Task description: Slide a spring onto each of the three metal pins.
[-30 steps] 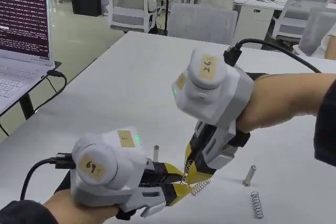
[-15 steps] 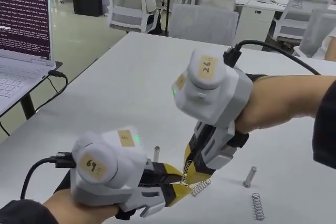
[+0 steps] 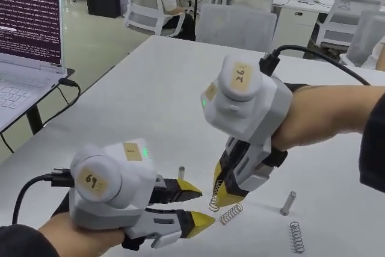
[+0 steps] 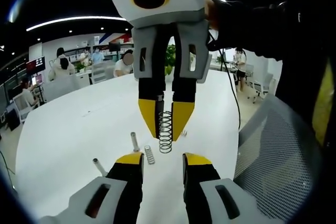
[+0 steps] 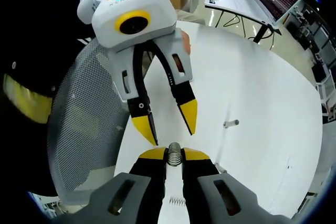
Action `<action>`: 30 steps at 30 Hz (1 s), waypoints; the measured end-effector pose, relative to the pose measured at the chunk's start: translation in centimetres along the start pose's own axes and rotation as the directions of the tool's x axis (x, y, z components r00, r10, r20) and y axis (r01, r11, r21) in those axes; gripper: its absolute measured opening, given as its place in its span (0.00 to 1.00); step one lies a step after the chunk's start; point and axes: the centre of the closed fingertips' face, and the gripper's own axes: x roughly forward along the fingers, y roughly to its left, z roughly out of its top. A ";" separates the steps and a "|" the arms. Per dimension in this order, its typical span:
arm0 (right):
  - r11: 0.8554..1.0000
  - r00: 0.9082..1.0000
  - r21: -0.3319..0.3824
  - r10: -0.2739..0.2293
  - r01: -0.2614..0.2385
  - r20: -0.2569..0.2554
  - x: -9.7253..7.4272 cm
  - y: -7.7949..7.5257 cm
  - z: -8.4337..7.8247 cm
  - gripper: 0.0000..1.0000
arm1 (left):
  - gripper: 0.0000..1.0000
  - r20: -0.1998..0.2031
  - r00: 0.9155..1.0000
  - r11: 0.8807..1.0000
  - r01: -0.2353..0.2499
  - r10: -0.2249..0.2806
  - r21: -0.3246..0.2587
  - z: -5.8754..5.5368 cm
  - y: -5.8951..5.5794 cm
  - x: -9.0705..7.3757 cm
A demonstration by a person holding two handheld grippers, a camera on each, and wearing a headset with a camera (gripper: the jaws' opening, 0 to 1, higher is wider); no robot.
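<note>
My right gripper points down at the table, shut on a small steel spring that hangs upright between its yellow tips; the spring also sits in the closed jaws in the right gripper view. My left gripper faces it from the left with jaws open and holding nothing. In the left gripper view my left gripper stands just short of the spring. One metal pin stands behind the left jaws, another pin to the right. Two loose springs lie on the table, one spring under the right gripper, one spring further right.
The white table stretches away ahead. An open laptop stands on a side desk at the left. Office chairs and seated people are beyond the far edge. A black cable runs off the right gripper.
My left gripper has opened and drawn back to the left, away from the right gripper's tips. The right gripper keeps the spring in about the same place.
</note>
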 end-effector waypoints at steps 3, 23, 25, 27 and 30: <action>1.000 1.000 -0.002 0.001 -0.001 -0.001 0.0 0.0 0.0 0.08 | 0.31 0.000 1.000 1.000 0.000 0.000 -0.008 -0.1 0.0 -0.1; 1.000 1.000 -0.013 0.009 -0.009 -0.005 0.1 0.0 -0.4 0.08 | 0.63 -0.016 1.000 0.998 -0.019 0.017 -0.067 0.0 -0.6 -0.8; 1.000 1.000 -0.015 0.011 -0.011 -0.003 0.2 -0.1 -0.4 0.08 | 0.66 -0.020 1.000 0.997 -0.021 0.020 -0.075 -0.1 -0.7 -0.9; 1.000 1.000 -0.018 0.014 -0.014 0.000 0.2 -0.1 -0.3 0.08 | 0.68 -0.029 0.999 0.996 -0.023 0.021 -0.083 -0.3 -0.8 -1.0; 1.000 1.000 -0.024 0.019 -0.018 0.010 0.1 -0.2 0.0 0.08 | 0.71 -0.024 0.999 0.995 -0.026 0.024 -0.098 -0.4 -1.0 -1.2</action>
